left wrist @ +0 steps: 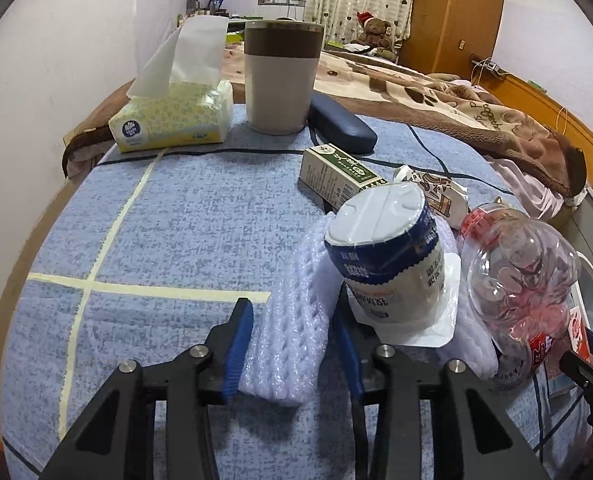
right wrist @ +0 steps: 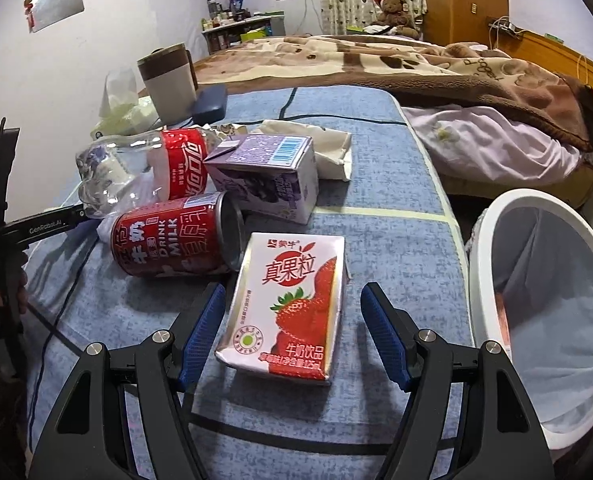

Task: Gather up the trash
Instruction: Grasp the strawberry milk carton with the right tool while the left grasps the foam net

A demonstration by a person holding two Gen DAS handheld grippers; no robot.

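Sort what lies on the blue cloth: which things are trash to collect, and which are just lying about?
Trash: strawberry milk carton, red milk can, purple carton, crushed cola bottle, yogurt cup, foam netting, green carton.

Just lying about: tissue pack, tumbler, dark blue case.

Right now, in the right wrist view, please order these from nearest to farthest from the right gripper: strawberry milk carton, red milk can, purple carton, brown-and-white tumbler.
1. Strawberry milk carton, lying between the open jaws of the right gripper.
2. Red milk can, lying ahead-left.
3. Purple carton, behind the can.
4. Brown-and-white tumbler, upright, far left.
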